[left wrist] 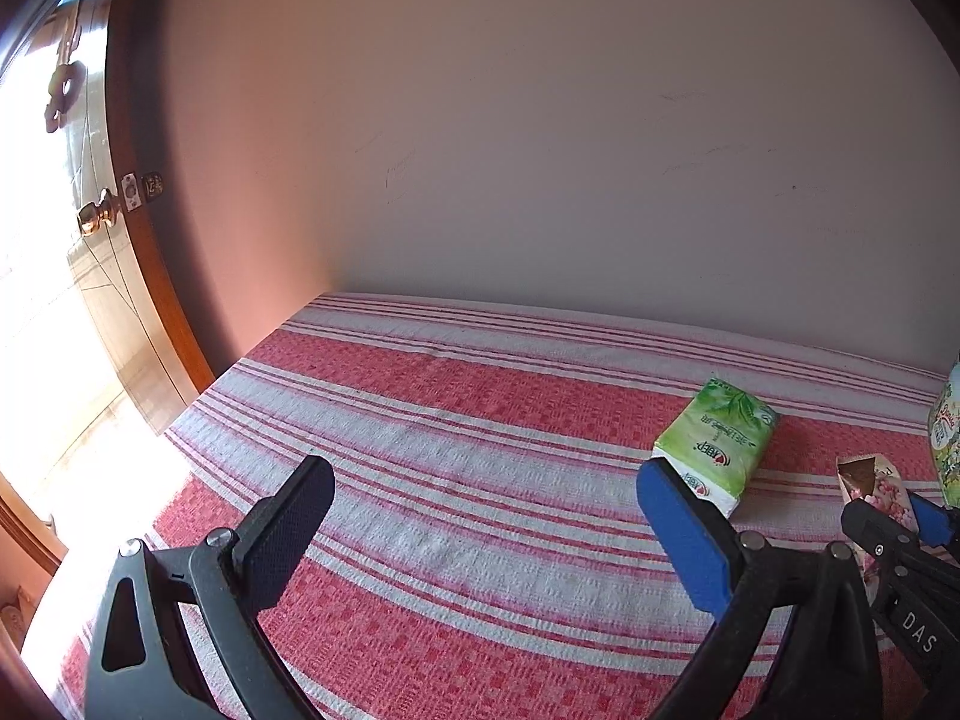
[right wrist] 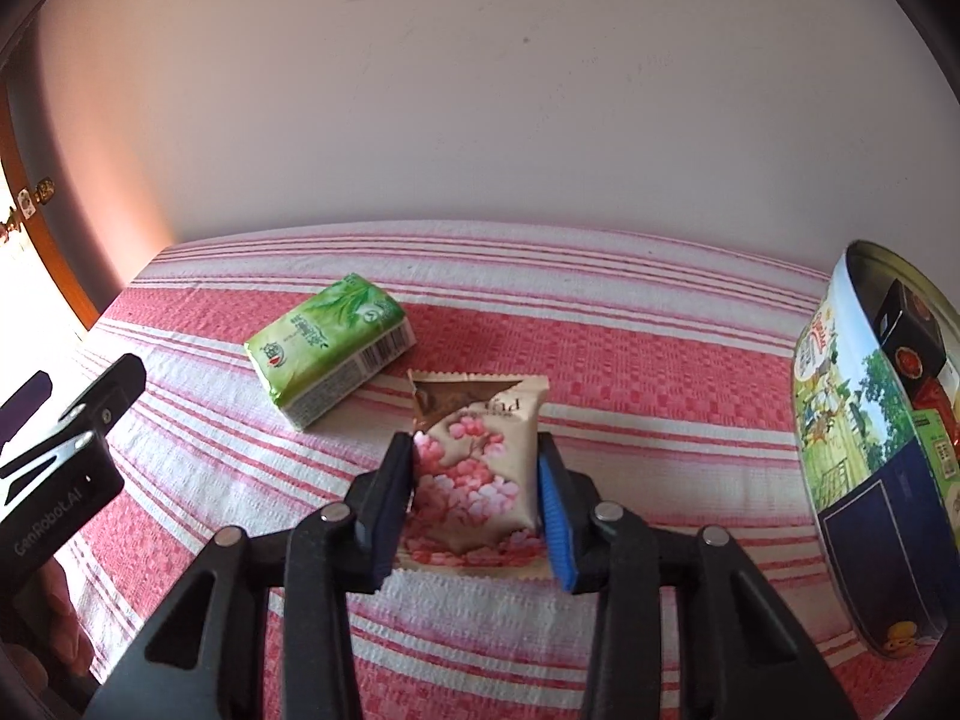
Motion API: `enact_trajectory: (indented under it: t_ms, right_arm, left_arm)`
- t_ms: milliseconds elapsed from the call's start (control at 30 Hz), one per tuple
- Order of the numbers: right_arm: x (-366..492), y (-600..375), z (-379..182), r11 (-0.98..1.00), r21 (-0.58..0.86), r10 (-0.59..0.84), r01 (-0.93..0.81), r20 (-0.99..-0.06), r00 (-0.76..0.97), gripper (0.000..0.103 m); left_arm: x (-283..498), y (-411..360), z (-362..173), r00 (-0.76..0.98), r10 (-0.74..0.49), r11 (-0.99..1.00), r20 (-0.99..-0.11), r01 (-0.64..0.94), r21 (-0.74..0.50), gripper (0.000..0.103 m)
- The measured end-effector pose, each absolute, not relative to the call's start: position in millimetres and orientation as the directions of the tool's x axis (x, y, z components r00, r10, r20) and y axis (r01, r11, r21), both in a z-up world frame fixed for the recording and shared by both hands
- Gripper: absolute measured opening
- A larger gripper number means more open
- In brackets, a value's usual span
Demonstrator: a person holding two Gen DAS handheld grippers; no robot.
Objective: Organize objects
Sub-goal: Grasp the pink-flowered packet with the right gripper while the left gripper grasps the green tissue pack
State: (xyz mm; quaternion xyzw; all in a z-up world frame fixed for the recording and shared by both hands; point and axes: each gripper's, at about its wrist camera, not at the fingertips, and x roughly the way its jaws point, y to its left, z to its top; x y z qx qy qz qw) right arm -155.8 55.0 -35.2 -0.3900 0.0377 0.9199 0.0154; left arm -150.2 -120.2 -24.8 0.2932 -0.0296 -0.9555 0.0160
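My right claw (right wrist: 477, 495) is clamped on one snack packet (right wrist: 474, 468), beige with pink blossoms; its two pads press the packet's left and right edges; the packet lies flat on the striped cloth (right wrist: 540, 630), its long axis running straight away from the claw, the torn brown end pointing at the far wall; its near sealed edge sits just under the pads. Ahead and to the left of that claw lies one green tissue pack (right wrist: 330, 345), on its broad face, long axis slanting from near-left to far-right, barcode side turned toward me; it is near the packet, not touching it. Far right of the claw stands one round tin (right wrist: 840, 420) with printed scenery on its wall; I count at least three small boxes inside, dark and red. My left claw (left wrist: 486, 516) hangs over bare cloth with its jaws wide apart, nothing between them; the tissue pack lies just beyond its blue finger (left wrist: 684, 534).
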Motion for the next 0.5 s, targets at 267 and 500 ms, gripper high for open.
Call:
enact_trajectory:
  t_ms: [267,500]
  right_arm:
    - [-97,86,-12,-0.994,-0.051,0.105,-0.092,-0.567,-0.817,0.040]
    - [-90,102,-7,-0.992,-0.050,0.128,-0.120,-0.535,-0.835,0.040]
  left_arm:
    - [-146,-83,-25,-0.813,0.118,-0.987,-0.570,-0.160,0.023,0.102]
    - [-175,-35,-32,-0.744,0.185,-0.946,-0.642,-0.313,0.089,0.102]
